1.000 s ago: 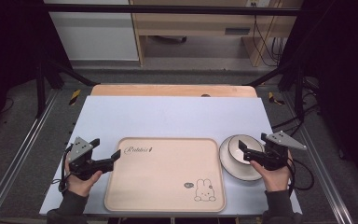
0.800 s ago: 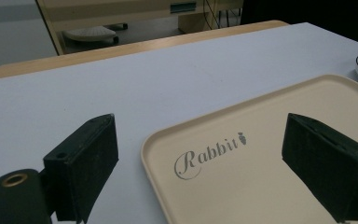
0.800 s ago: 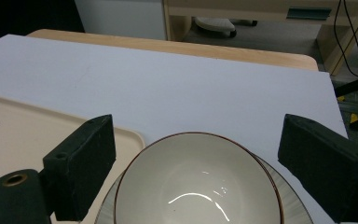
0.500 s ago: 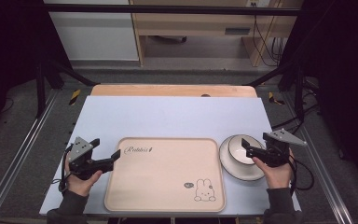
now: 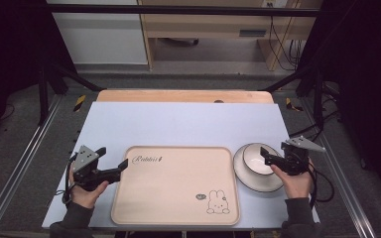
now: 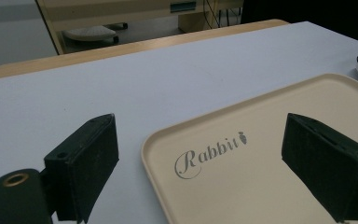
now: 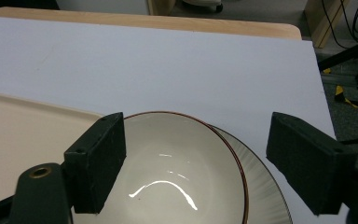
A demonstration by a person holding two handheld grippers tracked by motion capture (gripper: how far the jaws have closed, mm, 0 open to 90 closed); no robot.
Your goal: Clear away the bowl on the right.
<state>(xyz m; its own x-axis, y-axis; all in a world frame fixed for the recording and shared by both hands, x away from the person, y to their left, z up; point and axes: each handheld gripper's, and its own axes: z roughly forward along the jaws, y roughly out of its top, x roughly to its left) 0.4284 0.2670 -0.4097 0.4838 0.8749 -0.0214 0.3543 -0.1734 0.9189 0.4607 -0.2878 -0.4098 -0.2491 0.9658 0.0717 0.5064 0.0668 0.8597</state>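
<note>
A white bowl (image 5: 254,157) with a thin brown rim is seen standing upright and empty on a larger pale plate (image 5: 273,182), set toward the plate's left side. Both are placed near the right edge of the table (image 5: 188,124), just beside a beige tray (image 5: 176,191) printed with a rabbit.

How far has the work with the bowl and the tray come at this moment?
Nothing looks done yet: the bowl sits on its plate, beside the bare tray. In hand: the right gripper is over the bowl's rim, jaws just closing but not yet pressing. The left gripper waits open at the tray's corner. Gripping and lifting are left.
</note>
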